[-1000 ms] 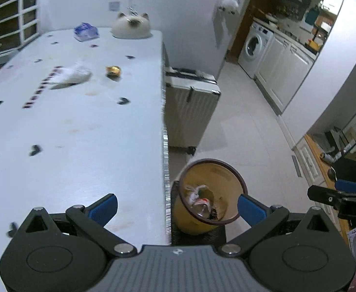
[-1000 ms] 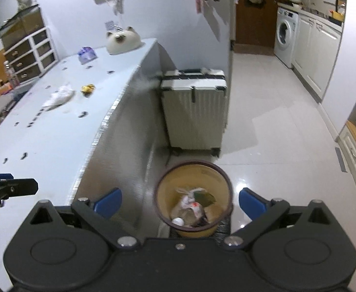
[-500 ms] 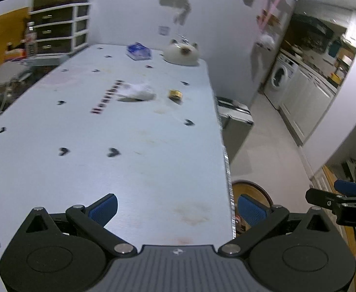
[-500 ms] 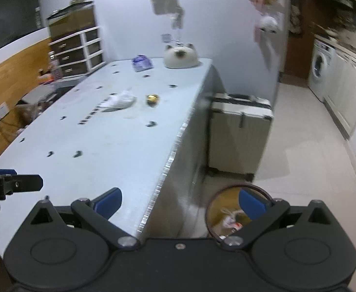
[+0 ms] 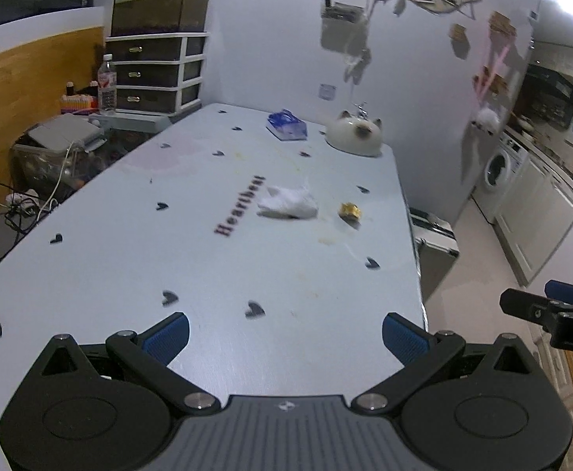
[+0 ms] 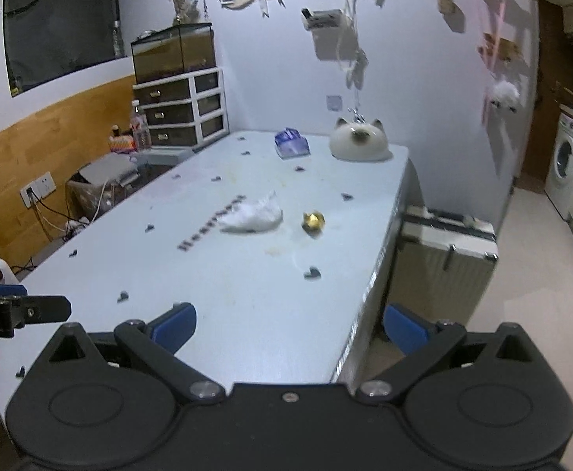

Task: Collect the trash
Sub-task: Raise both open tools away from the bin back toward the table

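Across the middle of both frames the desk (image 5: 270, 274) is now seen lengthwise; the bin viewed a second ago has dropped out of frame. Left claw (image 5: 285, 335) and right claw (image 6: 290, 324) are held spread, nothing gripped. Crumpled tissue (image 5: 288, 205) and gold wrapper (image 5: 350, 211) lie just right of frame centre, near each other, probably targeted next.
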A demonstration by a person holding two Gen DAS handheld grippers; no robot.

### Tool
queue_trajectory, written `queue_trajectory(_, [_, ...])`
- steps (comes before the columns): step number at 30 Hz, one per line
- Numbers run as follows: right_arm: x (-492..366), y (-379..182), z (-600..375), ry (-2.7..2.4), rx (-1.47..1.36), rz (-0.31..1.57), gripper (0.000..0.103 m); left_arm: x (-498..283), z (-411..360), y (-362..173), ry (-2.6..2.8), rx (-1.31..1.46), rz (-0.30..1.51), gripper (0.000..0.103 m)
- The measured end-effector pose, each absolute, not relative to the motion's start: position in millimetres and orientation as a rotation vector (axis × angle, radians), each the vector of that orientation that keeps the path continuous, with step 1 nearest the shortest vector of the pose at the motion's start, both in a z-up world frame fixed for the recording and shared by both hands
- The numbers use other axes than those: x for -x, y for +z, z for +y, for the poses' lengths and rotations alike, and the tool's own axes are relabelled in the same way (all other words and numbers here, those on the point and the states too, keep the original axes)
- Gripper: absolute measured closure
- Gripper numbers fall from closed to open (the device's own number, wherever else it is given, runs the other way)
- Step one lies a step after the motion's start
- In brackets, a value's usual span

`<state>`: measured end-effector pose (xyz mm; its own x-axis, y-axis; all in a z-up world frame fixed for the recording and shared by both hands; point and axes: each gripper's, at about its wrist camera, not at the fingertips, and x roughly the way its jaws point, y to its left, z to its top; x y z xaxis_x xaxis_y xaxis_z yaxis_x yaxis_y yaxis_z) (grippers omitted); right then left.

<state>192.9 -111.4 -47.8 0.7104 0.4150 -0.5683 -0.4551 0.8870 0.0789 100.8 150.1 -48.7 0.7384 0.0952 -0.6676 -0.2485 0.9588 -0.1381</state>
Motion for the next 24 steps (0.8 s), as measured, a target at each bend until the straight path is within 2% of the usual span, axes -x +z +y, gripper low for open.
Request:
queue_trajectory(10, [-304,-62,-104,0.512,0.074,0.588,0.000,-207,155,-51,0.209,0.192,0.715,0.000])
queue_trajectory(19, [-403,-96,-93,0.530,0.075,0.615,0.000,-308,163,-77,0.152,0.153,0.741,0.000])
queue_trajectory(24, [-446,-119,-73,0.580,0.097,0.626,0.011,-355,172,-98,0.118,0.136,0.779,0.000])
